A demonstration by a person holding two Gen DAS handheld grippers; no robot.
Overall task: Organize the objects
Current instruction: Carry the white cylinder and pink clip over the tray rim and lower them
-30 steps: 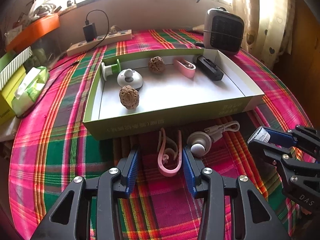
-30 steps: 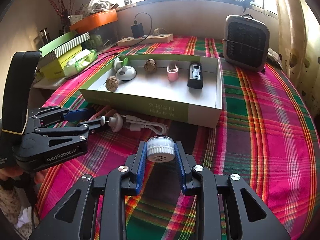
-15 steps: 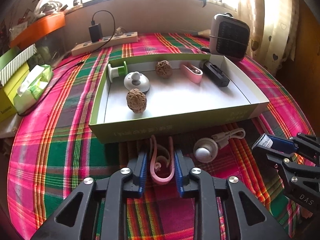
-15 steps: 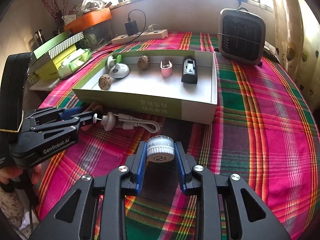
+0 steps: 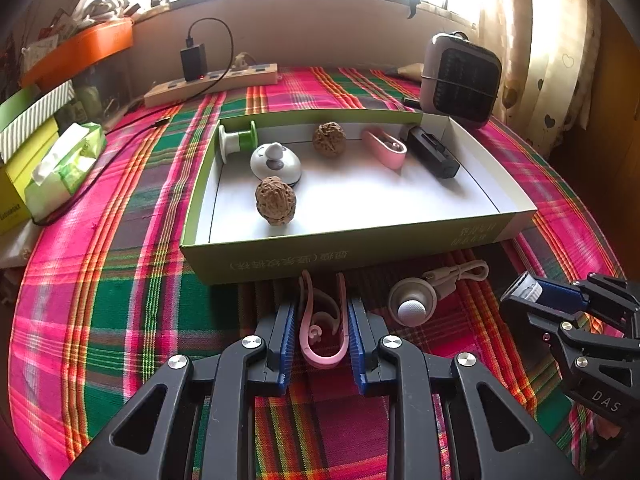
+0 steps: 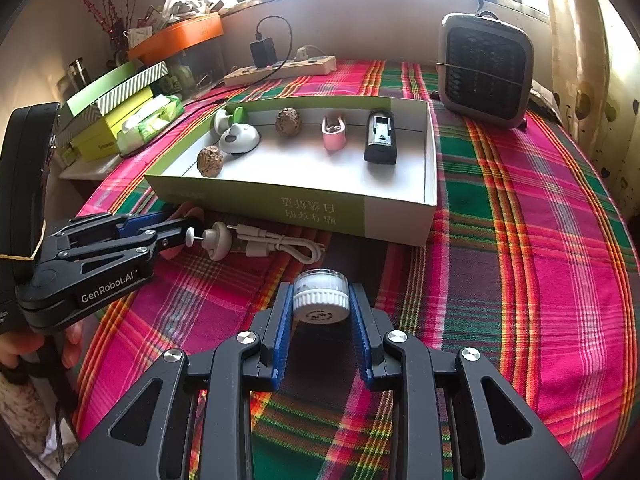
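Note:
My left gripper (image 5: pixel 322 320) is shut on a pink clip (image 5: pixel 322 324), just in front of the near wall of the green-and-white box (image 5: pixel 360 246). My right gripper (image 6: pixel 320 304) is shut on a small white-capped jar (image 6: pixel 320 298), held above the cloth in front of the box (image 6: pixel 320 210). The box holds two walnuts (image 5: pixel 276 200), a white round gadget (image 5: pixel 276 162), a green-and-white spool (image 5: pixel 236 142), another pink clip (image 5: pixel 384 148) and a black device (image 5: pixel 434 152). The left gripper also shows in the right wrist view (image 6: pixel 168 230).
A white knob with a coiled cable (image 5: pixel 424 298) lies on the plaid cloth right of the left gripper. A grey fan heater (image 6: pixel 486 72) stands at the back right. A power strip (image 5: pixel 212 84) and stacked boxes with tissues (image 5: pixel 60 160) are at the back left.
My left gripper has closed onto the pink clip and moved closer to the box. My right gripper still holds the jar, nearly unmoved.

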